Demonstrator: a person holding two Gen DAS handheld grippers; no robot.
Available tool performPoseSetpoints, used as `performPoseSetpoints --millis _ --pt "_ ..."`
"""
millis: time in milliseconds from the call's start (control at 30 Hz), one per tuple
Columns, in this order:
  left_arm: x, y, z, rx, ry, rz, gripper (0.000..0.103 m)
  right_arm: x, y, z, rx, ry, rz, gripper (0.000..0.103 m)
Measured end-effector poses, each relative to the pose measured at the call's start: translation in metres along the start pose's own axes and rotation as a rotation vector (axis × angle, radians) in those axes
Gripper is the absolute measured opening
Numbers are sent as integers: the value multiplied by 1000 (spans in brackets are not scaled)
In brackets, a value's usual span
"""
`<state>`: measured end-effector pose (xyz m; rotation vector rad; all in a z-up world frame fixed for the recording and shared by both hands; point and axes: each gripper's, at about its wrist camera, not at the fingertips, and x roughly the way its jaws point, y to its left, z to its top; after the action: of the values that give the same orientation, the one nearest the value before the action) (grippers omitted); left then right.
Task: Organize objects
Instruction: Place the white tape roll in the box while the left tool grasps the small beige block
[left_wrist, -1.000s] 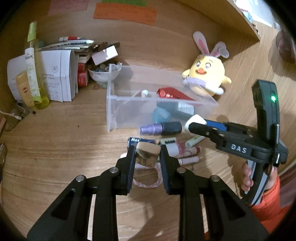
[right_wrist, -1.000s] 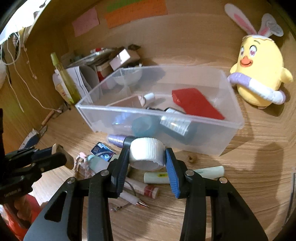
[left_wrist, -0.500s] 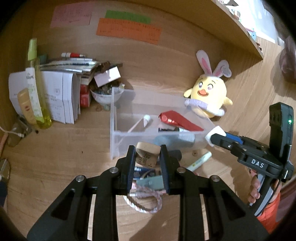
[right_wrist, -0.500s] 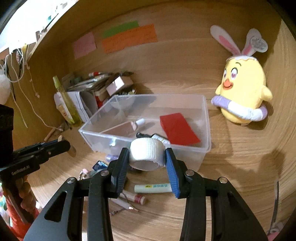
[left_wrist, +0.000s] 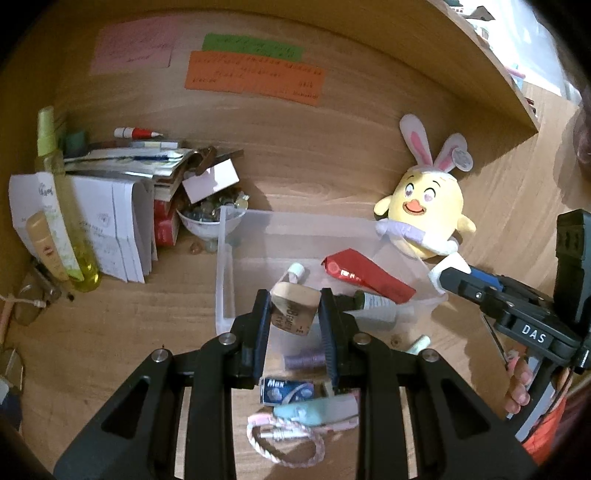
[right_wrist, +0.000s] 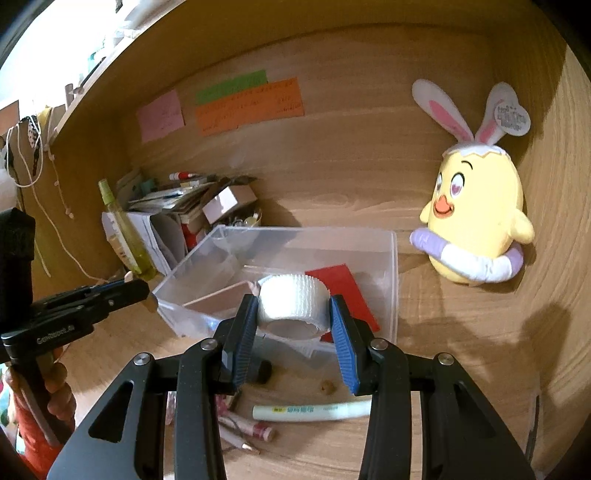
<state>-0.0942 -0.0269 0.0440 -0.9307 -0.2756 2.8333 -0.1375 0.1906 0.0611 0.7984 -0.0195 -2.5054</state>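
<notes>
Tape roll (right_wrist: 293, 301) gripped in right fingers — left fingers grip beige "BEAUTY" tube (left_wrist: 293, 308).

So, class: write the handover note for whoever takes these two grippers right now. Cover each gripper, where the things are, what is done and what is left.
Left gripper: shut on a beige tube, held in front of the clear bin.
Right gripper: shut on a white tape roll, also in front of the bin.
Done: a red packet and a few small tubes lie in the bin.
Left: drop both held items in, then collect what lies on the desk in front: purple bottle, blue packet, pink cord, pale green tube.
</notes>
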Motion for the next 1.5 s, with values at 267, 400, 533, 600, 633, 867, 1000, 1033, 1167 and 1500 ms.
performPoseSetpoints --millis 267,400,533,600,633,867,1000,1033,1167,1500 --pt "21 -3 13 2 11 2 26 11 -5 13 -8 -6 -6 36" --pt "36 -5 14 15 32 10 26 24 -11 15 -3 18 -16 36" --pt "49 -7 13 22 59 10 26 41 -18 12 11 54 -21 36" --pt "55 -6 12 24 73 12 26 47 -20 11 16 68 -23 36" --pt "58 -5 12 24 79 12 26 50 -21 11 17 74 -25 36" --pt "76 -5 9 33 127 21 26 69 -25 5 13 117 -52 36" --pt "83 -4 8 32 144 24 26 76 -24 4 -2 134 -73 36" --pt "84 -3 8 33 145 26 26 77 -25 4 -2 136 -74 36" --pt "85 -4 8 38 135 36 26 80 -26 4 -3 138 -89 37" --pt "74 -10 7 55 105 51 47 75 -24 6 -13 129 -96 50"
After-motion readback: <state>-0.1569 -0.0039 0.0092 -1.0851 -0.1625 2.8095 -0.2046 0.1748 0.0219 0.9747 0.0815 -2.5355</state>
